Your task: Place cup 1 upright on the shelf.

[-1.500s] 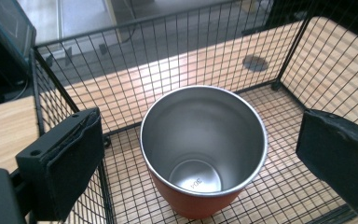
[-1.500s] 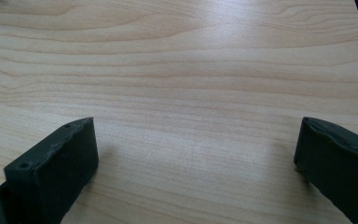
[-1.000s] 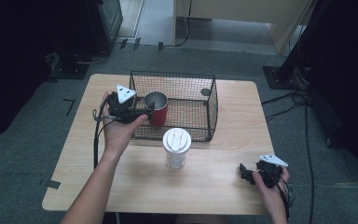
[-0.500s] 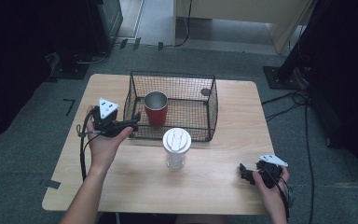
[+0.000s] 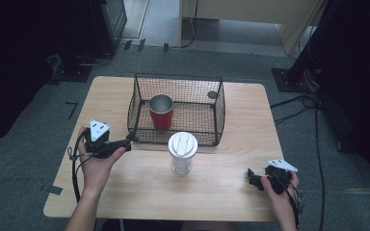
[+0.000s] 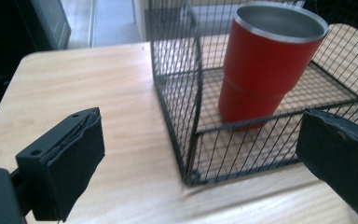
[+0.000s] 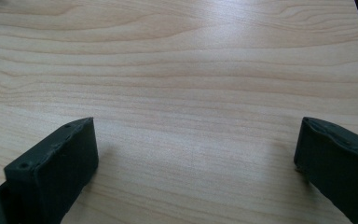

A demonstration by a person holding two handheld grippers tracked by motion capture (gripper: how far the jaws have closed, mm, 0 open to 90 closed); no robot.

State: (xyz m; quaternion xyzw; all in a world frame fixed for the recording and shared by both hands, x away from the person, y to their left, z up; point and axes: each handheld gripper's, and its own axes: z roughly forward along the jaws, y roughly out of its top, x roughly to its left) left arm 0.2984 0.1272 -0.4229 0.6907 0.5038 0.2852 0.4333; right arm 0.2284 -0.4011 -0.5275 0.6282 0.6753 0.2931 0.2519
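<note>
We see a wooden worktop [image 5: 125, 192] with a black wire basket [image 5: 219, 113] toward its far edge; a red steel tumbler [image 5: 161, 110] stands upright inside it. A white-lidded cup [image 5: 182, 151] stands just outside the basket's near side. The left gripper [image 5: 125, 143] at the basket's near-left corner and the right gripper [image 5: 253, 179] near the worktop's near-right corner are both spread wide, holding nothing.

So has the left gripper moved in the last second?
Yes. The left gripper has pulled back toward the person, away from the red cup, now outside the wire basket.
</note>
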